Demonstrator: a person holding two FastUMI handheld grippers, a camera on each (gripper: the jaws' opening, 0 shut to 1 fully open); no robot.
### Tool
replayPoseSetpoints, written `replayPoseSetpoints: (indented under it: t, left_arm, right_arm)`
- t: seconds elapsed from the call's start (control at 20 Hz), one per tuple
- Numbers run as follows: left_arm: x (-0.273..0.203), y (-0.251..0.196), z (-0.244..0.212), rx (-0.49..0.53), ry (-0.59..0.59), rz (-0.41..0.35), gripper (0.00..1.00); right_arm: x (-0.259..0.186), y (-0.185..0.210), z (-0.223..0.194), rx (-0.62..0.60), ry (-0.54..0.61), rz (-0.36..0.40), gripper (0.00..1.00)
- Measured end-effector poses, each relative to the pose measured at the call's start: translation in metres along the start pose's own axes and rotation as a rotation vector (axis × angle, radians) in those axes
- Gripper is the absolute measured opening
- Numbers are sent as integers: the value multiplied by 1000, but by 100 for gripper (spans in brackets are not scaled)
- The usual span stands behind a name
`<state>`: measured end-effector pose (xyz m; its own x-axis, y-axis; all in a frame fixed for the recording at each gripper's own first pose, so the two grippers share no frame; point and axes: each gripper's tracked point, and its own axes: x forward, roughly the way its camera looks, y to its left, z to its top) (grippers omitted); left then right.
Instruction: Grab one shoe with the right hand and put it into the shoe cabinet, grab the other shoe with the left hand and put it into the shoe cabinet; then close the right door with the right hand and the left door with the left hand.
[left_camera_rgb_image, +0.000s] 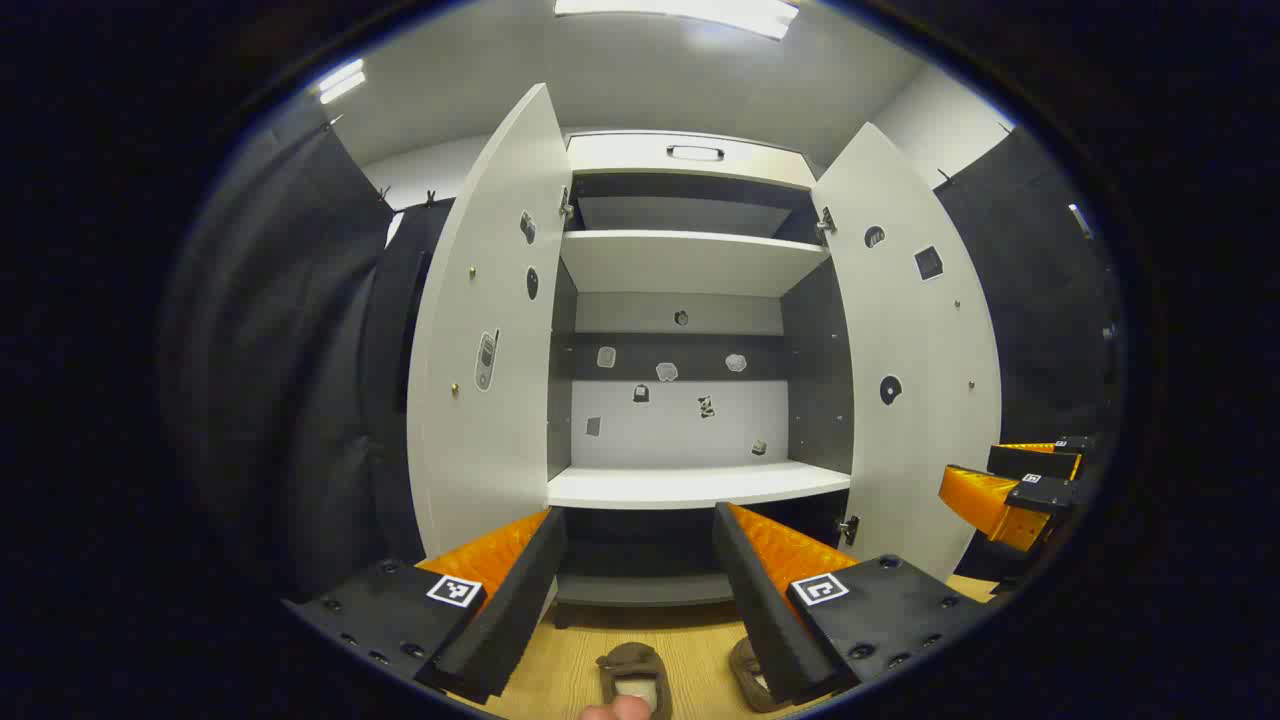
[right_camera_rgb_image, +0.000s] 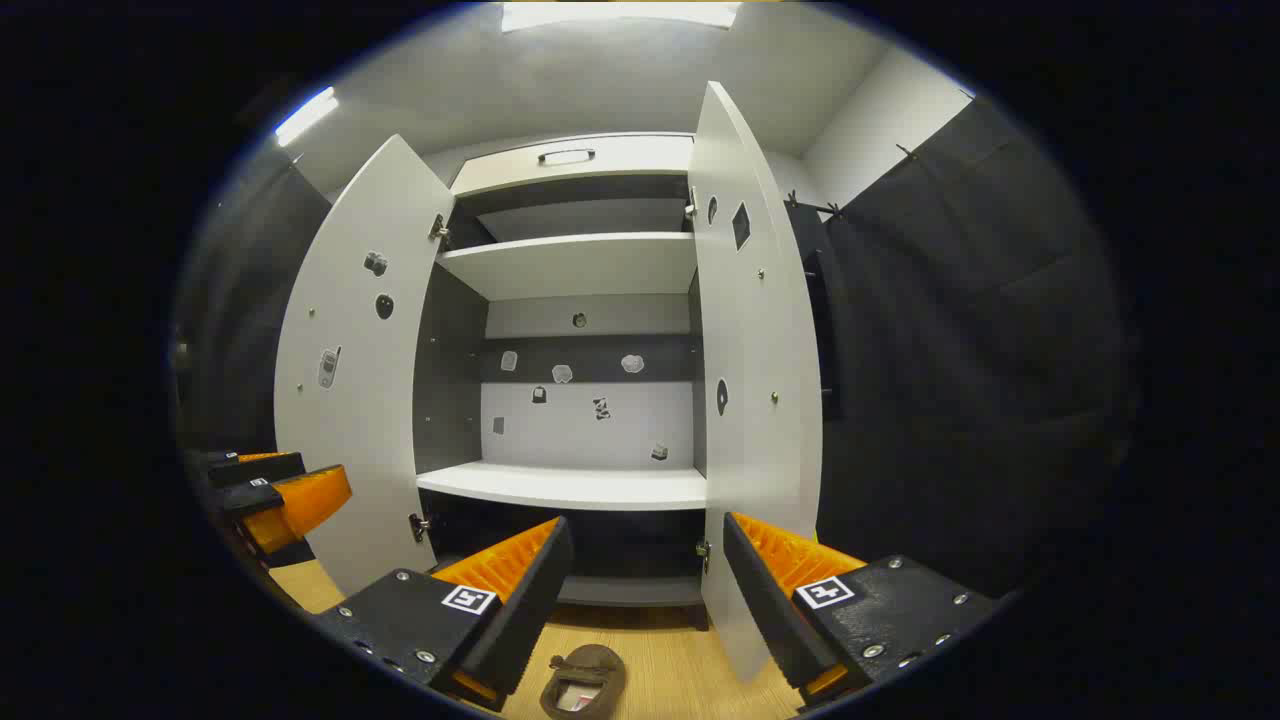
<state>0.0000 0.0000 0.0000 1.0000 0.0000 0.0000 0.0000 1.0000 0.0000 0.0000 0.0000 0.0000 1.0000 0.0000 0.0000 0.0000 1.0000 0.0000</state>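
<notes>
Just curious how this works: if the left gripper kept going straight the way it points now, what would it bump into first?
Probably the cabinet's white middle shelf or the back wall behind it; the left gripper is open and aimed between the open doors. Depth is hard to judge.

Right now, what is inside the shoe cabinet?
The shoe cabinet shelves hold no shoes, only small stickers on its back panel. Both shoes sit on the floor. Its lowest compartment is too dark to judge.

Both tall white cabinet doors, the left door (left_camera_rgb_image: 490, 340) and the right door (left_camera_rgb_image: 915, 350), stand swung wide, so the mouth of the white shoe cabinet (left_camera_rgb_image: 690, 160) between them is open to me. The broad white middle shelf (left_camera_rgb_image: 695, 485) lies bare, with tall room above it up to the upper shelf (left_camera_rgb_image: 690, 262). On the light wooden floor (right_camera_rgb_image: 690, 670) before the cabinet, two brown shoes (left_camera_rgb_image: 632, 680) lie in my way.
</notes>
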Motion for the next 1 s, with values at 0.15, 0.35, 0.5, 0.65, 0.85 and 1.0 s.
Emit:
replayPoseSetpoints:
  t: [0.15, 0.35, 0.5, 0.65, 0.85, 1.0]
  left_arm:
    - [-1, 1, 2, 1, -6, 2, 96]
    - [-4, -1, -3, -26, 10, -8, 96]
    - [-6, 2, 0, -18, 4, 1, 94]
    - [-8, -1, -1, -30, 7, -13, 96]
    - [-8, 3, -3, -39, 15, -2, 96]
    - [-9, 8, -2, -31, 12, 10, 94]
  right_arm:
    - [-1, 3, 3, -4, -8, 3, 93]
    - [-3, 5, 4, -17, -13, 6, 93]
    - [-5, 6, 6, -21, -21, 6, 93]
    - [-6, 6, 7, -17, -22, 5, 93]
    - [-7, 6, 8, -16, -25, 4, 93]
    - [-6, 7, 8, -17, -26, 3, 93]
